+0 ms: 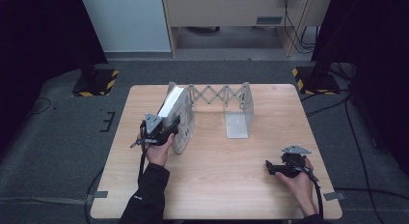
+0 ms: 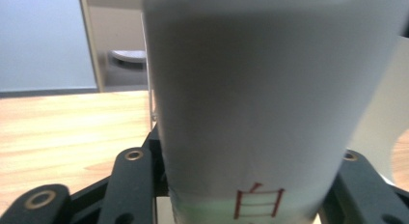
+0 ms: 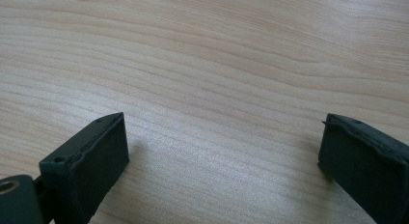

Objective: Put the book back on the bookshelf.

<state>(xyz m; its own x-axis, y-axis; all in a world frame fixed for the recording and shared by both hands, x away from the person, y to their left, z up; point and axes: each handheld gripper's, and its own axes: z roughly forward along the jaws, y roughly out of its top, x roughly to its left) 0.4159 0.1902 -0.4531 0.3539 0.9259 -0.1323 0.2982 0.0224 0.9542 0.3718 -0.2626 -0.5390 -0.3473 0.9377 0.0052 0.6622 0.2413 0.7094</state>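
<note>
A thick white book [image 1: 171, 102] stands upright at the left end of a grey expandable metal book rack [image 1: 219, 95], leaning on the rack's left end plate [image 1: 185, 132]. My left gripper [image 1: 170, 123] holds the near edge of this book. In the left gripper view the white book [image 2: 255, 98], with red characters low on its spine, sits tight between the black jaws of my left gripper [image 2: 246, 178]. My right gripper [image 1: 268, 167] rests low at the table's front right. In the right gripper view my right gripper [image 3: 222, 147] stands open over bare wood.
The rack's right end plate [image 1: 238, 120] stands near the middle of the wooden table [image 1: 217, 190]. Beyond the table, two black stands with striped bases [image 1: 96, 81] [image 1: 316, 79] sit on the floor. Cables run along the floor at the right.
</note>
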